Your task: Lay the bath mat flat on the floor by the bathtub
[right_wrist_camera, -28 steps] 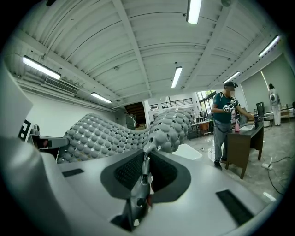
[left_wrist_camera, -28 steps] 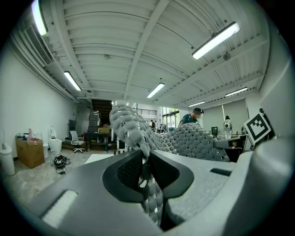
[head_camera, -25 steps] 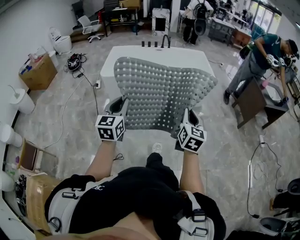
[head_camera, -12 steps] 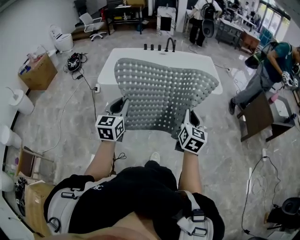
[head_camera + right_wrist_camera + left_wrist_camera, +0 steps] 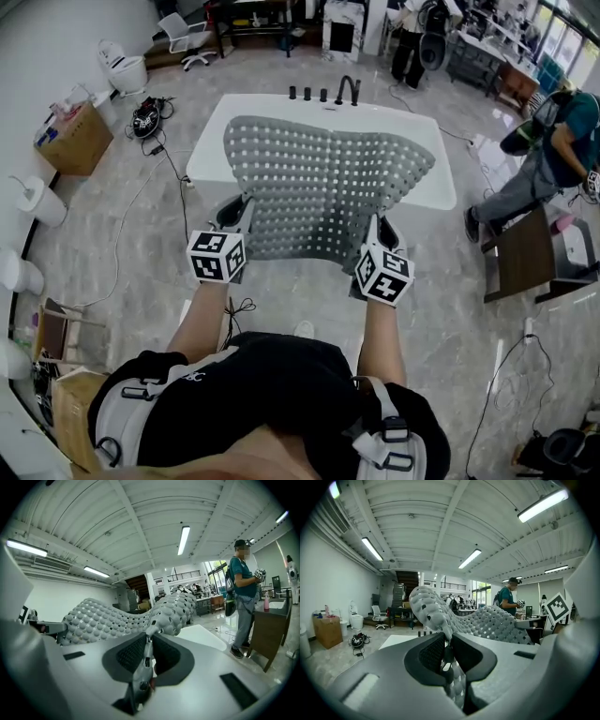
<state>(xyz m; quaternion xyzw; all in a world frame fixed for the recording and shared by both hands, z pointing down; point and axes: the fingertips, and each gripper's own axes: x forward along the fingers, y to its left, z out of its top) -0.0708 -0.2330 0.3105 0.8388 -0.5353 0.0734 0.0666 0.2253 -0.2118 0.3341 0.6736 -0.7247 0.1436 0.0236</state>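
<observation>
Clamping the bath mat [image 5: 319, 178] by its near edge, the left gripper [image 5: 234, 214] and right gripper [image 5: 382, 230] are holding it spread before the bathtub [image 5: 208, 148].

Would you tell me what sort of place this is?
Probably a lab or workshop mocked up as a bathroom: a freestanding bathtub and a toilet stand on an open tiled floor, with an office chair behind.

Both bare forearms reach forward from the torso, roughly parallel. The left gripper [image 5: 234, 214] and right gripper [image 5: 382, 232] sit side by side, well apart, at about the same height, pointing ahead and slightly down, marker cubes facing the head camera. Each gripper's jaws are pinched nearly together on a near corner of the bath mat [image 5: 323, 183], one corner per gripper.
</observation>
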